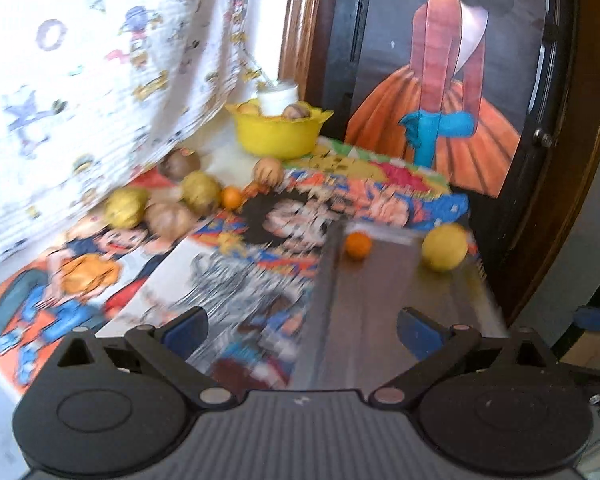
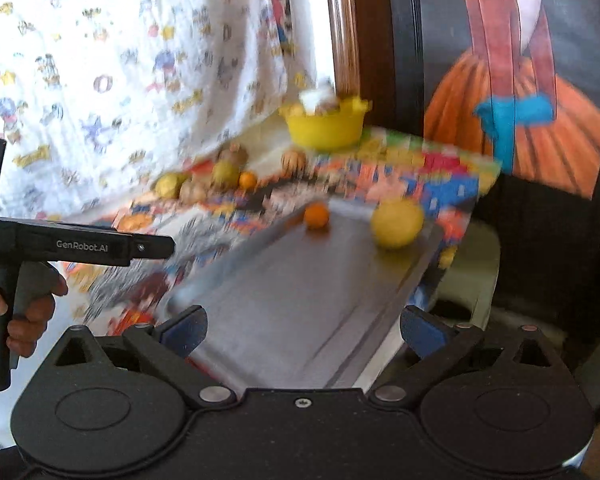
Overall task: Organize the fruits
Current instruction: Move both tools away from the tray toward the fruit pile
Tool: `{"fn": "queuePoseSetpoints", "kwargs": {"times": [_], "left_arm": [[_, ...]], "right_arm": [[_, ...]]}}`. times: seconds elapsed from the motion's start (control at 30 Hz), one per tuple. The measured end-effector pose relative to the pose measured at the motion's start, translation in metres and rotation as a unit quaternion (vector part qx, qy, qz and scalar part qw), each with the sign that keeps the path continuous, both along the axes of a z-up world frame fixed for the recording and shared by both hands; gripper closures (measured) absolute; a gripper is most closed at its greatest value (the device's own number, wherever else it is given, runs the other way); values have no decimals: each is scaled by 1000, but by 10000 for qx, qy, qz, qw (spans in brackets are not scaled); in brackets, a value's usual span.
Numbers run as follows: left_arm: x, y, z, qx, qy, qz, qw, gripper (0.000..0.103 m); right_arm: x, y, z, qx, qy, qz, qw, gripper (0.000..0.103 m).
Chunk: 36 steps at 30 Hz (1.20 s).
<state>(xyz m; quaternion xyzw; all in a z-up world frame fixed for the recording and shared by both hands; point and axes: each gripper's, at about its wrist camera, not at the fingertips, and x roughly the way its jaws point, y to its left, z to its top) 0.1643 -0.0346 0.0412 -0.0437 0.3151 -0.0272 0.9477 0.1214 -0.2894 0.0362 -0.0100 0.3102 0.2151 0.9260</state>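
Between picks: both grippers' jaws apart, empty; tray holds orange, apparently lemon; next, loose fruit on table.

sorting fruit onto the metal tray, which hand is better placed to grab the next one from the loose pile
Left, probably: the fruit pile lies on the left gripper's side, while the right gripper faces the steel tray. Both are open and empty.
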Motion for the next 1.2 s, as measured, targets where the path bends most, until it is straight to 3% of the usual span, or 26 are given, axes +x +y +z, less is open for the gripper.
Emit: {"fn": "queuePoseSetpoints", "kwargs": {"times": [0.2, 0.37, 0.53, 0.67, 0.8, 0.87, 0.97, 1.2], "left_arm": [[-26, 27, -15, 304, 386, 191, 9986, 0], [-35, 62, -22, 351, 662, 483, 9960, 0], [-34, 100, -17, 406, 751, 794, 9932, 0], [-29, 126, -11, 568, 679, 960, 9914, 0], [-22, 145, -2, 729, 445, 988, 9914, 0], [-20, 152, 4, 789, 235, 933, 9922, 0], [-15, 158, 15, 947, -81, 819, 9921, 0], [1, 158, 31, 1779, -737, 324, 9807, 0]], "right_arm": [[-9, 19, -15, -144, 1028, -83, 9946, 1], [-10, 42, -9, -320, 1193, 167, 9922, 1], [-3, 76, 10, -553, 1127, 772, 9891, 1], [10, 99, 41, -662, 868, 1294, 9856, 1], [22, 120, 89, -929, 40, 1896, 9775, 1], [27, 127, 111, -1073, -463, 2241, 9675, 1], [39, 140, 134, -1436, -1174, 2757, 9432, 1], [74, 163, 127, -1945, -1685, 3338, 9068, 1]]}}
